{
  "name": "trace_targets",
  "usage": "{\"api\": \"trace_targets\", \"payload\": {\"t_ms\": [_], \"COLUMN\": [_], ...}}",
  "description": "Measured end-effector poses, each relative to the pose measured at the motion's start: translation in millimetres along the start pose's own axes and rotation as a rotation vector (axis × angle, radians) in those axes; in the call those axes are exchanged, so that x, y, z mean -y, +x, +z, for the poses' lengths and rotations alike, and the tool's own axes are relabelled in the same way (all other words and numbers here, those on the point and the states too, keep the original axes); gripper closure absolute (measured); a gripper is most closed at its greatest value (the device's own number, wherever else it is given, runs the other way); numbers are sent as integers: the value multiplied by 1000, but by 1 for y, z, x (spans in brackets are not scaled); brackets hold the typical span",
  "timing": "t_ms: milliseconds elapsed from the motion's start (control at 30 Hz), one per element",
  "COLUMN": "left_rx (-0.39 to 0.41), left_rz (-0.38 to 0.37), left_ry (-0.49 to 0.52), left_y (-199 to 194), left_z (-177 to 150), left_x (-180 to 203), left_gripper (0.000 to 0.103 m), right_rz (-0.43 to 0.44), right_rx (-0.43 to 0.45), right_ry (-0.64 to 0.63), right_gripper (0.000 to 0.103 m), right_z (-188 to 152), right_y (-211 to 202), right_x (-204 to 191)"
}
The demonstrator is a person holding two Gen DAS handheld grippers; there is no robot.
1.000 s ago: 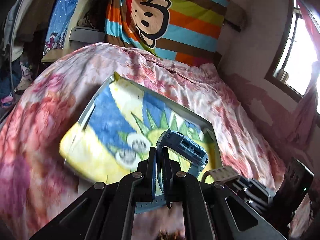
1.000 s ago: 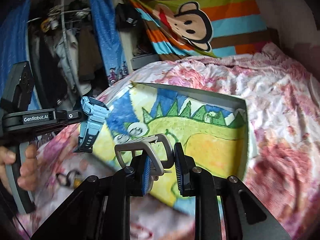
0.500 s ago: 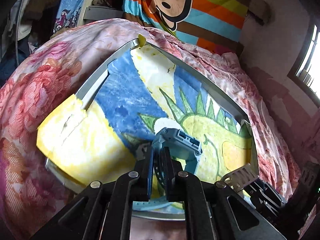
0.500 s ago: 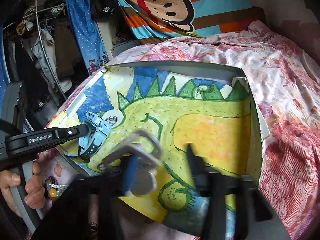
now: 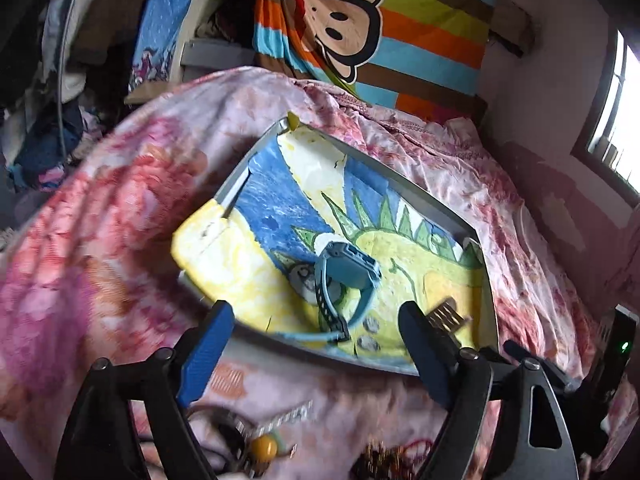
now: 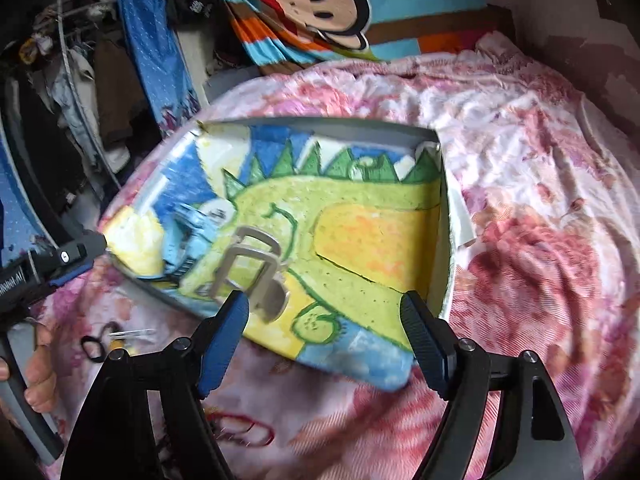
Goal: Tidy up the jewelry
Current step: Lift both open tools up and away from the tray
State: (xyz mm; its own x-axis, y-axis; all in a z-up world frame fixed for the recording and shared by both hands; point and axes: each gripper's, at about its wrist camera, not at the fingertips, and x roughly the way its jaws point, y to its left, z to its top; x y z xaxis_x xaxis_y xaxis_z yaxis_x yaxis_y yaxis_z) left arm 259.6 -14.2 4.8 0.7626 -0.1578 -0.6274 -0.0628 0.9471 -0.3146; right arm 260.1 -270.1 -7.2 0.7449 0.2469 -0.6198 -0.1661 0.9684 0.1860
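Note:
A grey tray (image 5: 400,188) lined with a dinosaur drawing rests on the flowered bedspread. The blue plastic watch (image 5: 344,280) lies on the drawing, just beyond my left gripper (image 5: 316,344). That gripper's jaws are opening wide, and the watch is clear of the pads. The silver metal watch (image 6: 252,268) sits on the drawing in front of my right gripper (image 6: 324,340), whose jaws are also opening and hold nothing. In the right wrist view the blue watch (image 6: 188,232) is blurred, with the left gripper (image 6: 60,260) beside it. A corner of the silver watch (image 5: 444,316) shows behind the left gripper's right finger.
Loose jewelry lies on the bedspread near the tray's front: an amber bead (image 5: 264,446), a metal strap (image 5: 288,416), a black ring (image 6: 94,346) and a red cord (image 6: 244,428). A person's hand (image 6: 40,368) holds the left gripper. Hanging clothes crowd the left; a striped monkey blanket is behind.
Both grippers came down over the tray and opened. The blue watch left the left pads and the silver watch left the right pads; both are now on the drawing.

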Motion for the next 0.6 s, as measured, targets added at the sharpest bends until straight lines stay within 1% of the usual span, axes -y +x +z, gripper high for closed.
{"api": "trace_targets", "payload": {"t_ms": [33,133,167,333,433,500,600], "left_rx": [13,52,62,127,161,165,193], "left_rz": [3,-2,-3,-6,-5,-14,-5], "left_ry": [13,39,46,93,103,113,134], "left_y": [-10,-37,-45,-92,-115,-126,-144], "left_z": [-3,-10,-13,-31,-42,-47,-60], "left_x": [2,6,7,12,13,13,13], "left_gripper": [11,5,4,1,0,0,0], "right_rz": [1,9,14,23,42,54,63], "right_rx": [19,89,114,218,279,323,374], "right_ry": [-3,0,2,-7,-15,-31,-61], "right_gripper": [27,16,12,7,3,3,2], "right_z": [-1,-6,-8,-19,-27,-35,-47], "right_y": [-10,-43,-55,-104,-131,-150,-171], "right_x": [-1,-2,-3,-11,-19,-26,-36]}}
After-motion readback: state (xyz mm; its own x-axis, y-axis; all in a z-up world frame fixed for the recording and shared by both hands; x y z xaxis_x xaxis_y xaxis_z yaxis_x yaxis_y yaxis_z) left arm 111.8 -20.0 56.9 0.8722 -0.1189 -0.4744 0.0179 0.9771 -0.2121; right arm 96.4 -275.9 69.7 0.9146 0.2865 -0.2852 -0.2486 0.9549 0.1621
